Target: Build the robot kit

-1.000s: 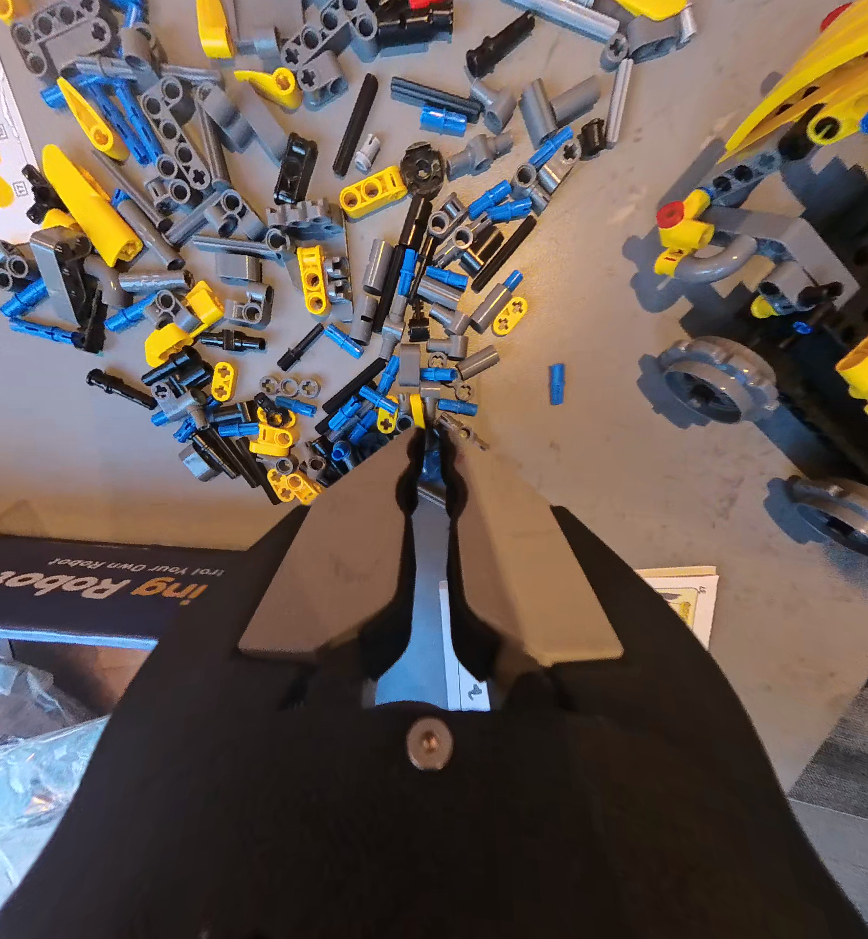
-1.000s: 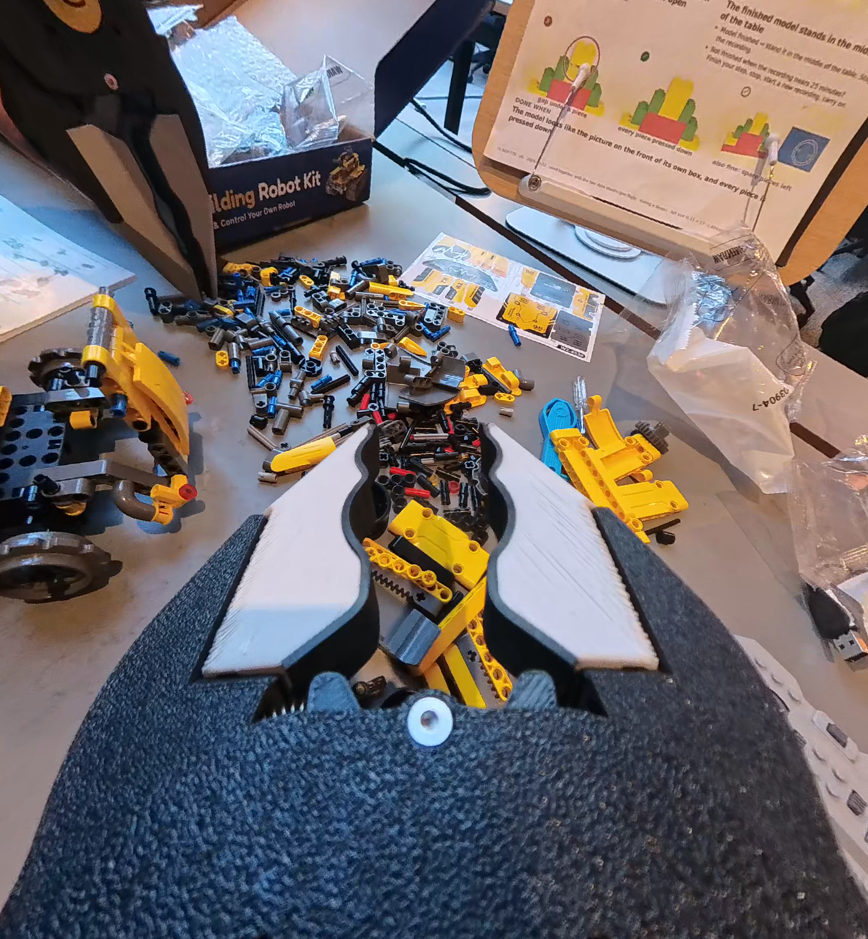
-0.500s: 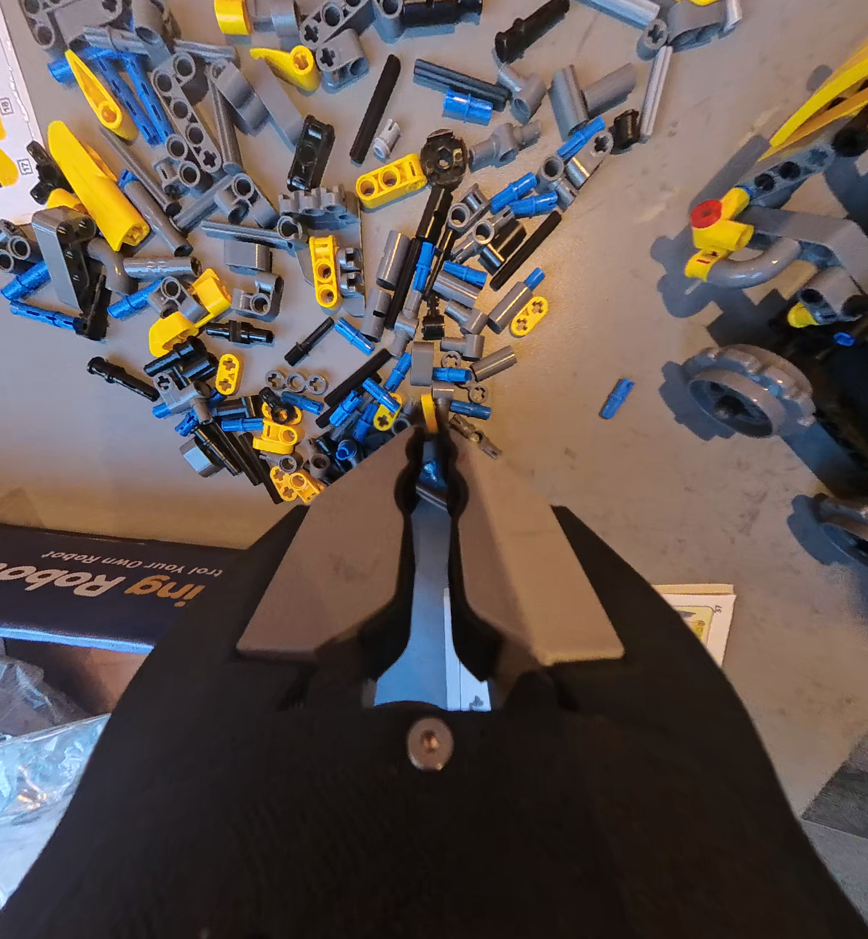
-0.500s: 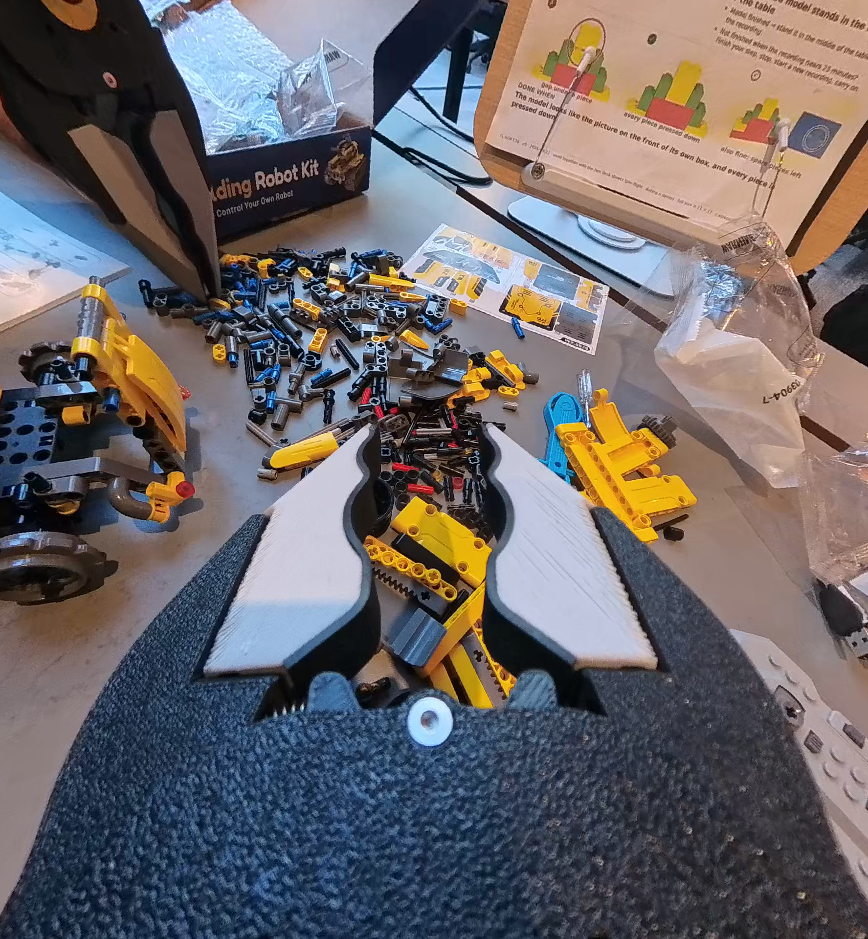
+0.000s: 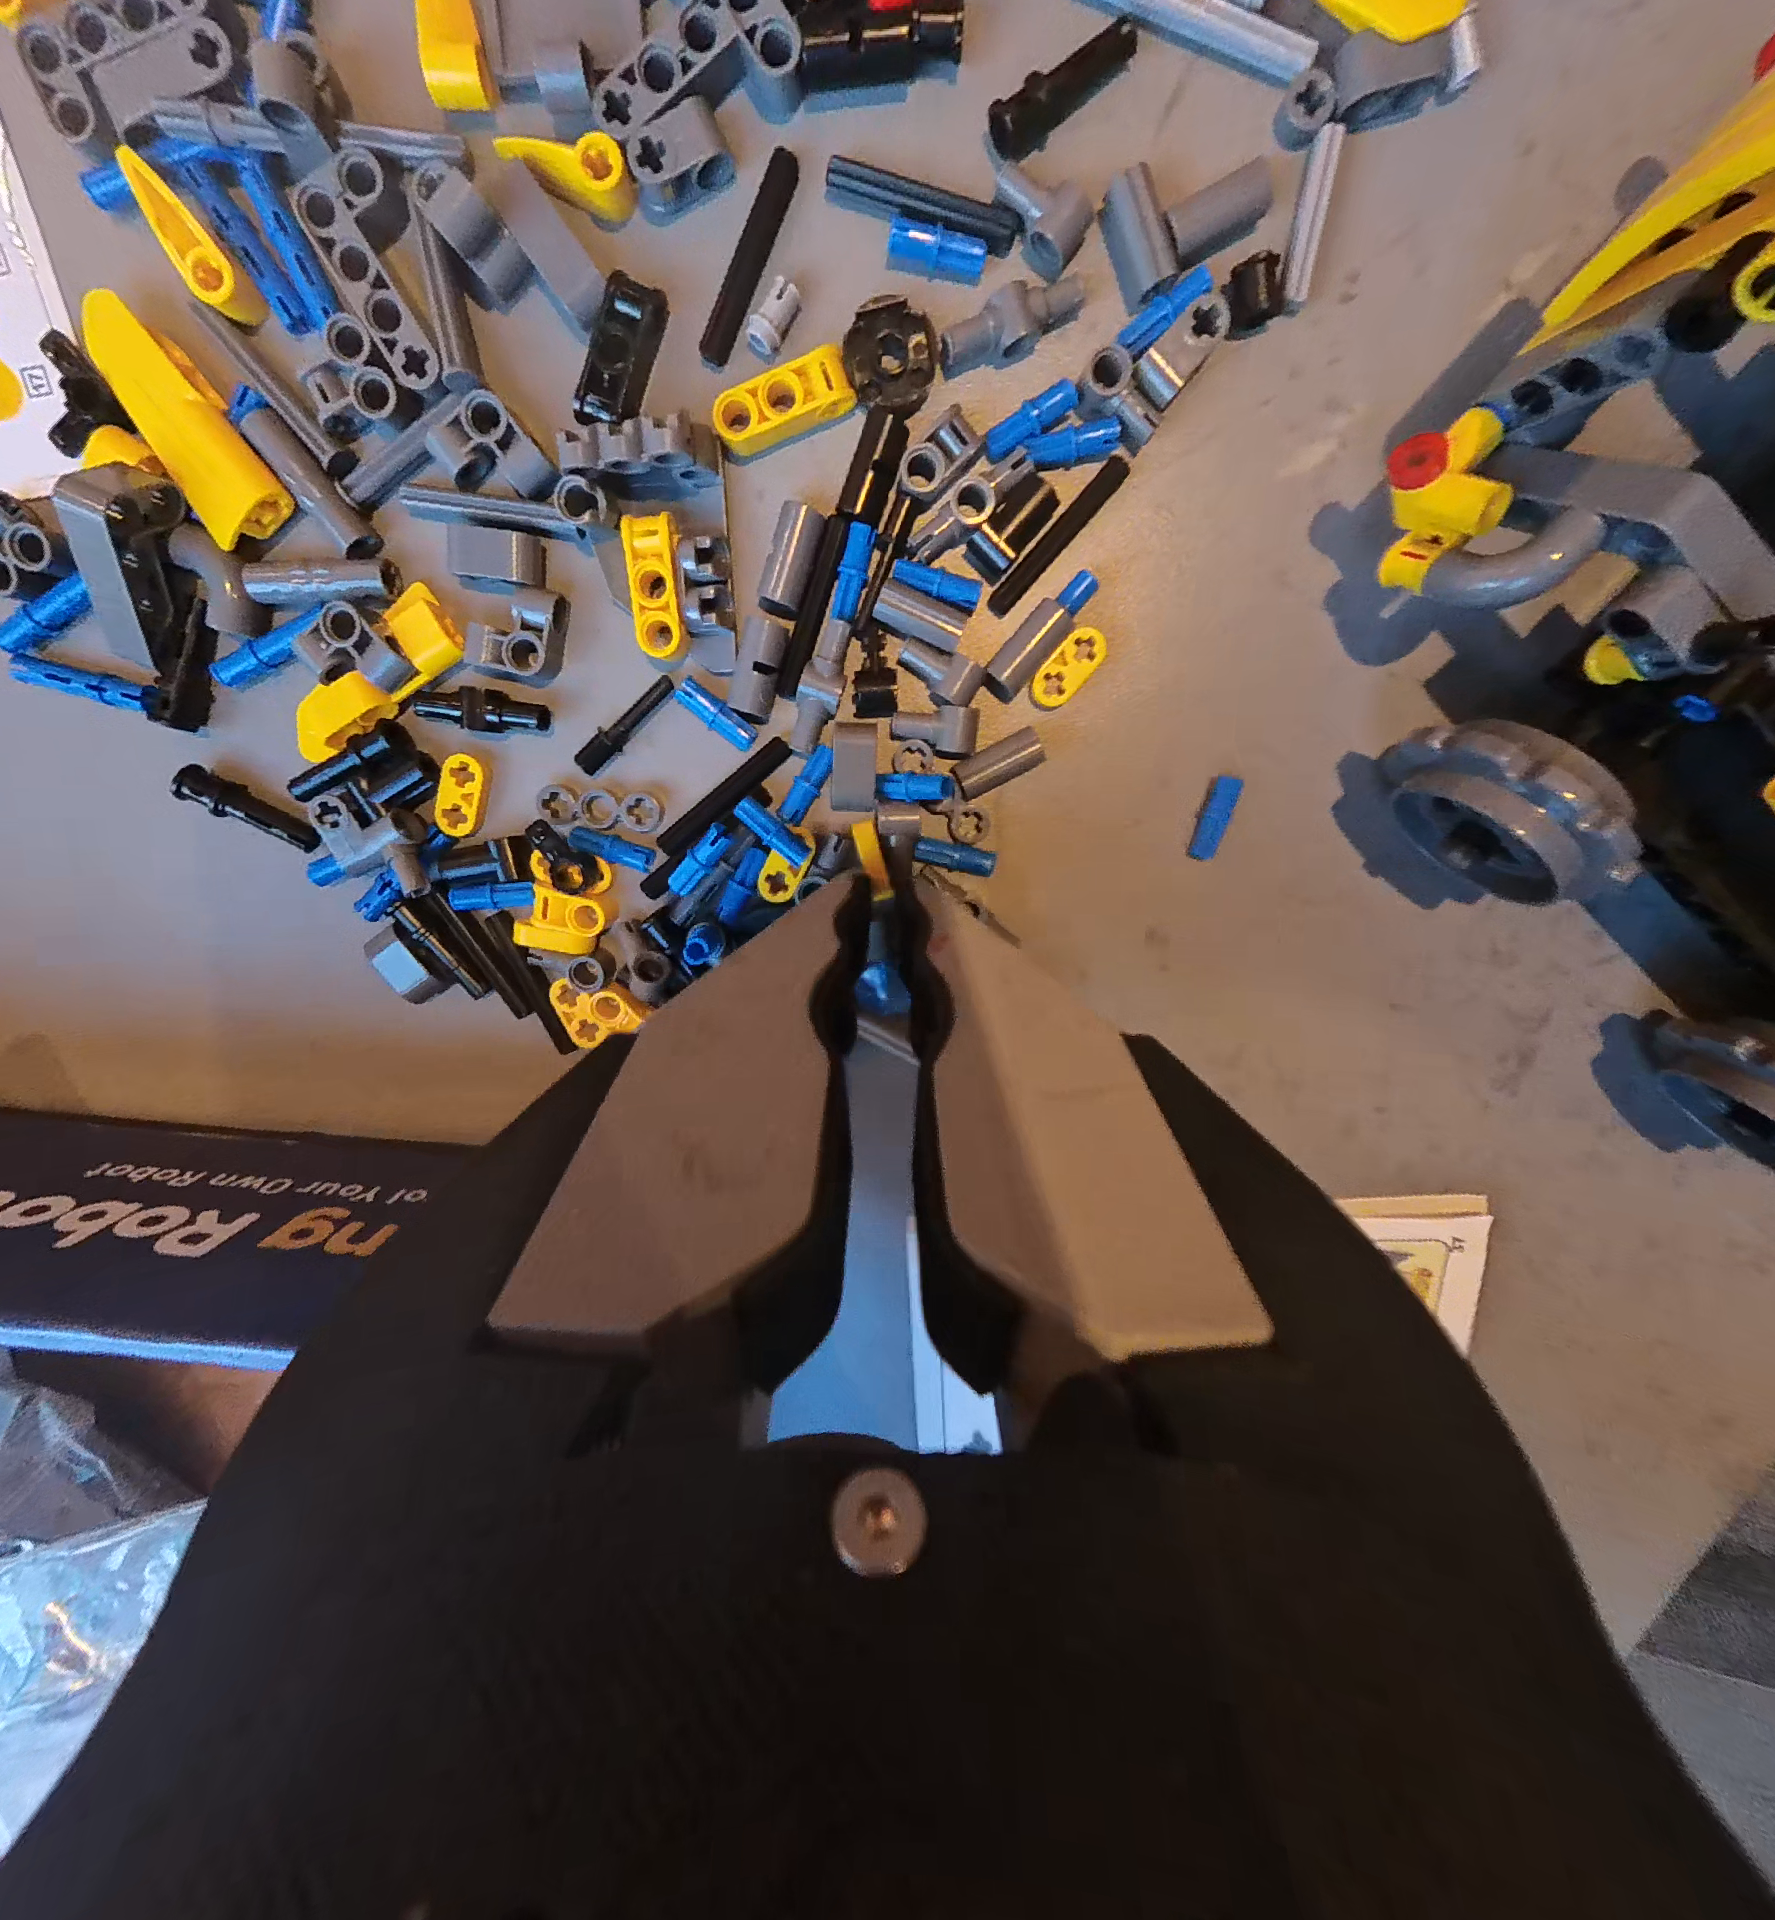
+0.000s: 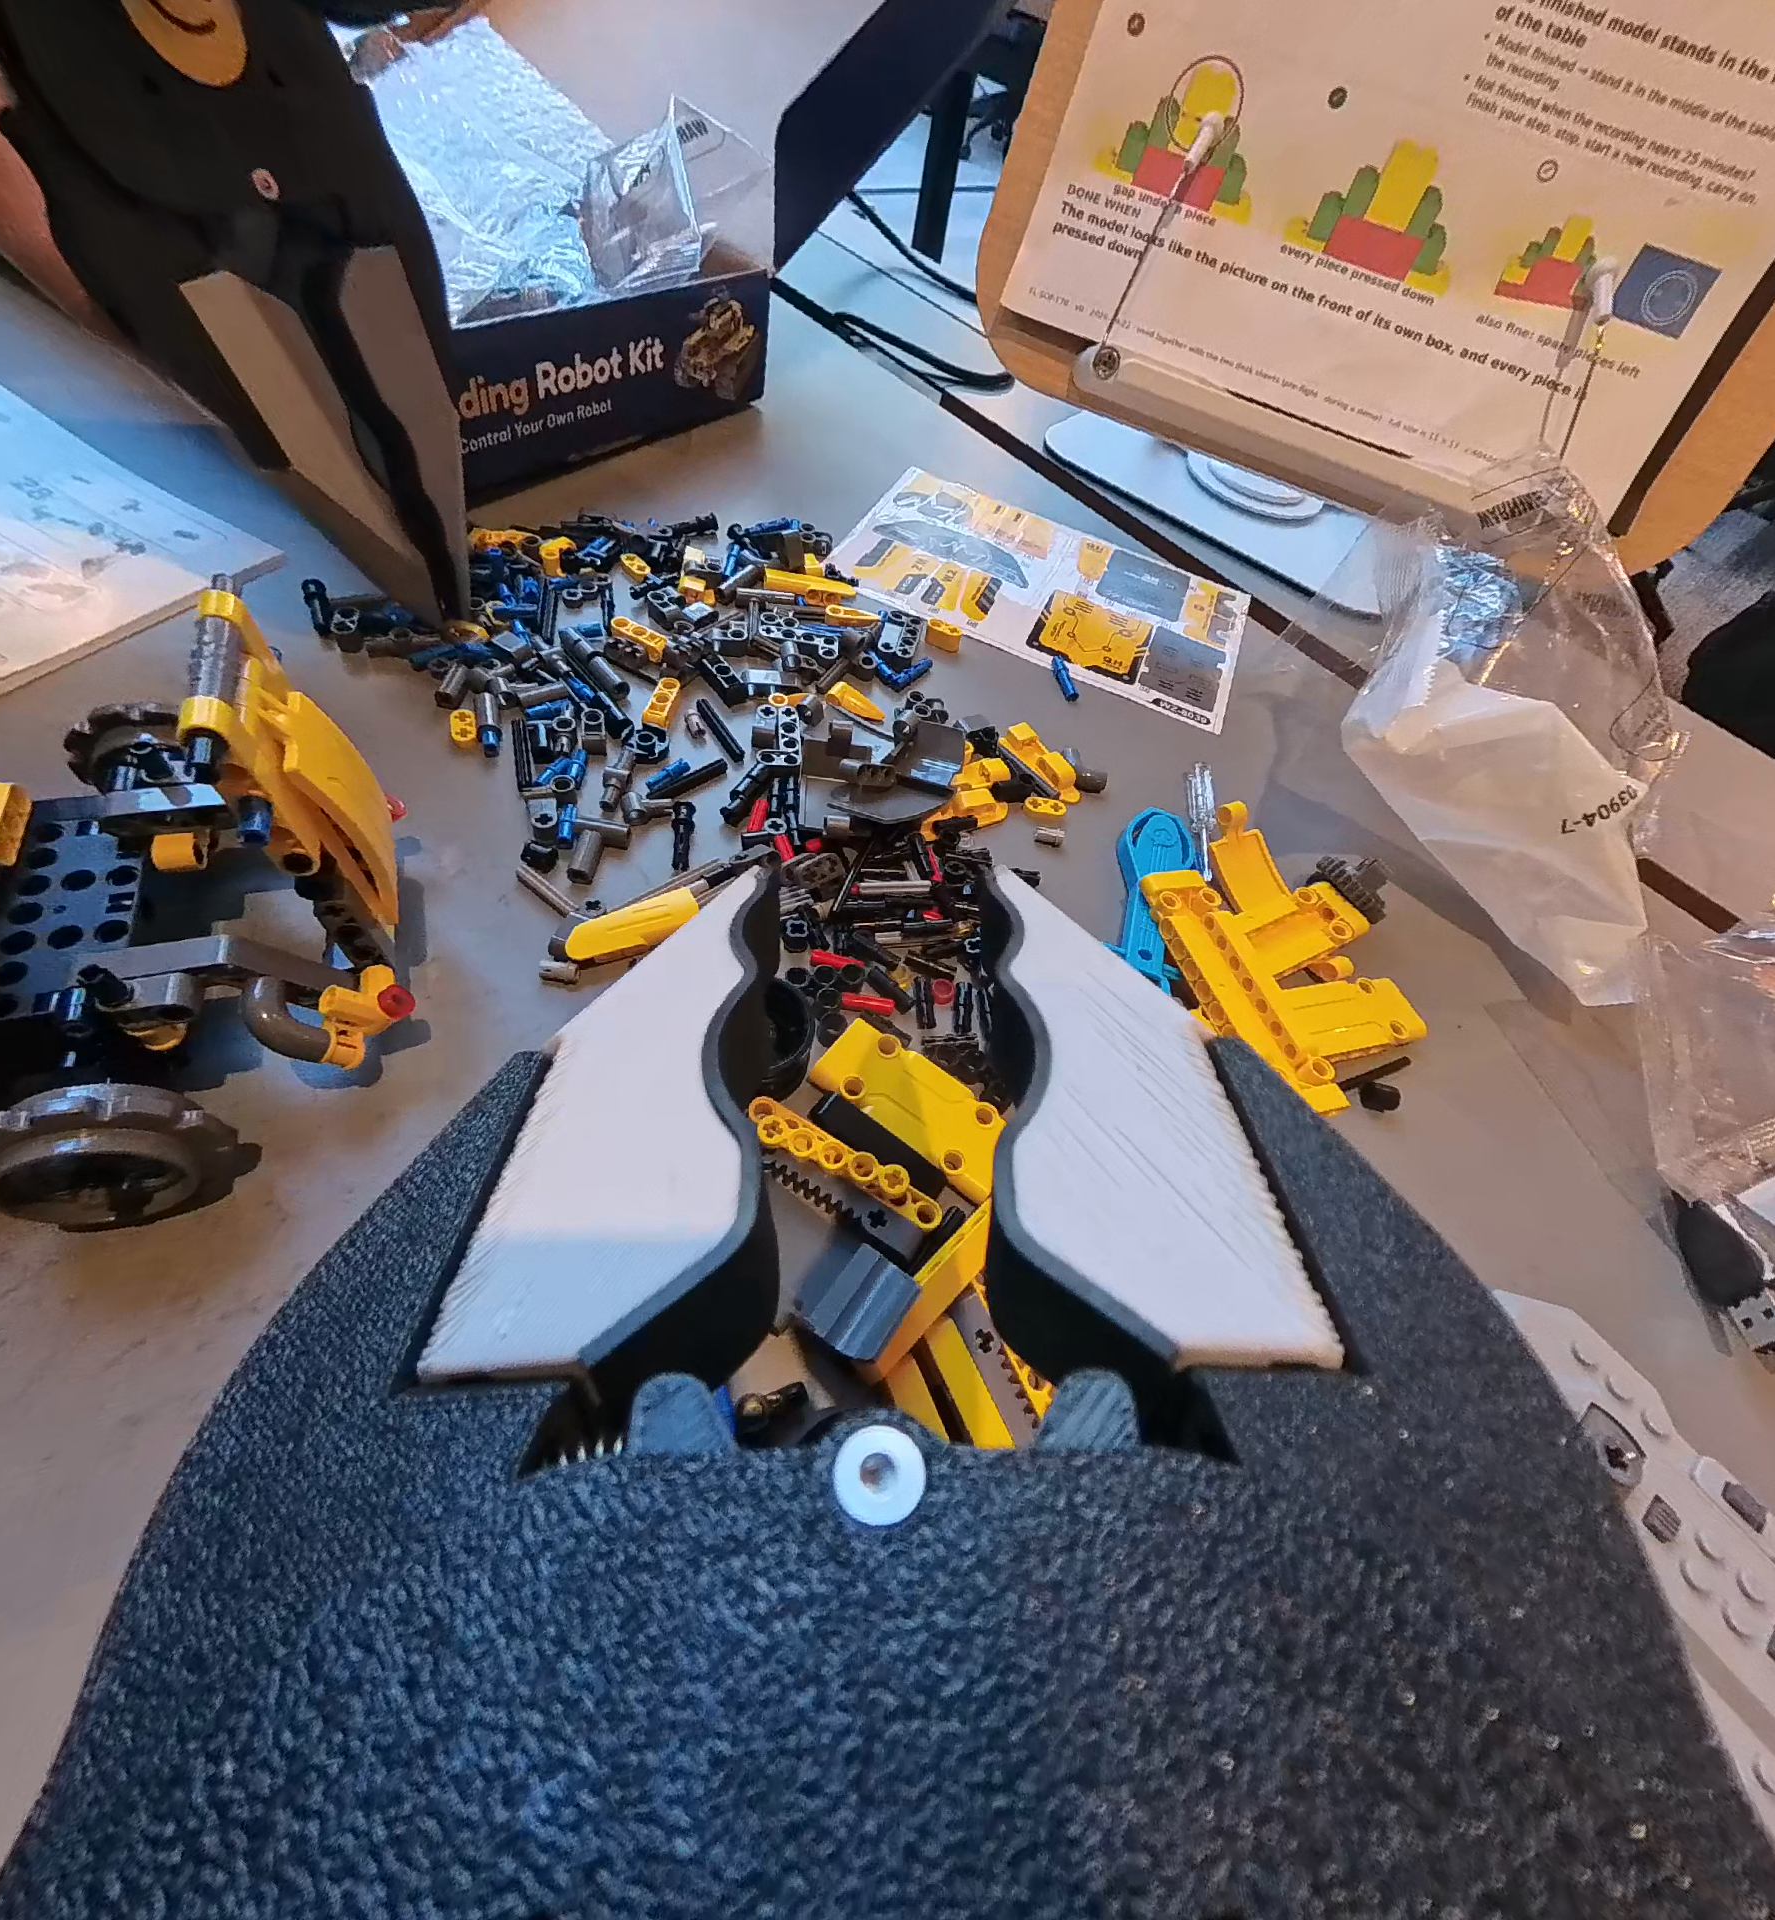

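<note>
A pile of small grey, blue, black and yellow building pieces (image 5: 654,540) lies on the grey table. My left gripper (image 5: 878,883) is at the pile's near edge, jaws almost together, shut on a small blue pin (image 5: 878,982). A yellow piece (image 5: 865,847) sits right at its tips. The left gripper also shows in the right wrist view (image 6: 452,613), tips down in the pile (image 6: 675,686). My right gripper (image 6: 878,883) is open and empty, above a heap of yellow beams and black pins (image 6: 893,1091).
A half-built yellow and black wheeled model (image 5: 1641,582) (image 6: 135,883) stands beside the pile. A dark kit box (image 6: 602,384), sticker sheet (image 6: 1049,592), booklet (image 6: 31,540), yellow sub-assembly (image 6: 1278,966), plastic bags (image 6: 1506,748), instruction board (image 6: 1434,208) and grey controller (image 6: 1714,1538) surround it. One gripper's finger ends stand about 25 centimetres off the other's.
My left gripper shifted slightly sideways over the pile's edge and stayed shut. My right gripper stayed open and barely moved.
</note>
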`<move>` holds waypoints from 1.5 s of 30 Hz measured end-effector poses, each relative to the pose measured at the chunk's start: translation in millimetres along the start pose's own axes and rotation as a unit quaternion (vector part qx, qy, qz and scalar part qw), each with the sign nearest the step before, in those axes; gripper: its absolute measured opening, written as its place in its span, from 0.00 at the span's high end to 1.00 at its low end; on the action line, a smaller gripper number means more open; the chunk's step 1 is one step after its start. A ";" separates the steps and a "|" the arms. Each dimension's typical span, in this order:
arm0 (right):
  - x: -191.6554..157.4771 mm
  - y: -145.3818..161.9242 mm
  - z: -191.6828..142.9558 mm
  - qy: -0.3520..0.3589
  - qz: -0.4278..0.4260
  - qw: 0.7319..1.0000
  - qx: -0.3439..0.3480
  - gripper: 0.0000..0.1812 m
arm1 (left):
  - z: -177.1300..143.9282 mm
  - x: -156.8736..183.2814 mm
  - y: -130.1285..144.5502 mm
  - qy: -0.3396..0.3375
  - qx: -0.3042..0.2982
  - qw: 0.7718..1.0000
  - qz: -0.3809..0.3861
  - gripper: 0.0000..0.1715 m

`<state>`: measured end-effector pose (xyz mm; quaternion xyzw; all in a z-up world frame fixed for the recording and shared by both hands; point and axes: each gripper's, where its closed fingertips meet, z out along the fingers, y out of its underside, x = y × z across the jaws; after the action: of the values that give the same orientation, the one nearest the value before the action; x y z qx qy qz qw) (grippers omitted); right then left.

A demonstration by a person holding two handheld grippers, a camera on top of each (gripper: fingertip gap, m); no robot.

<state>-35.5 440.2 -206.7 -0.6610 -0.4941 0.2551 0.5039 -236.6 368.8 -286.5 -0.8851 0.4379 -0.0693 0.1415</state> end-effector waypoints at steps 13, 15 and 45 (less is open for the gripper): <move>-2.0 0.4 0.3 -0.003 0.000 1.000 -0.001 0.80 | 5.5 6.1 -8.0 0.019 0.002 1.000 0.002 0.99; -2.2 0.0 0.1 -0.003 0.000 1.000 0.000 0.80 | 7.8 3.0 -6.0 0.010 -0.006 1.000 -0.001 0.99; -74.5 -53.4 -32.8 -0.316 0.186 0.922 0.126 0.92 | -83.9 105.8 -163.1 -0.269 0.278 0.879 0.279 1.00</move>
<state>-57.6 359.1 -157.7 -0.5577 -0.4593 0.5997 0.3441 -69.9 362.7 -156.1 -0.6351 0.5748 0.0948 0.5072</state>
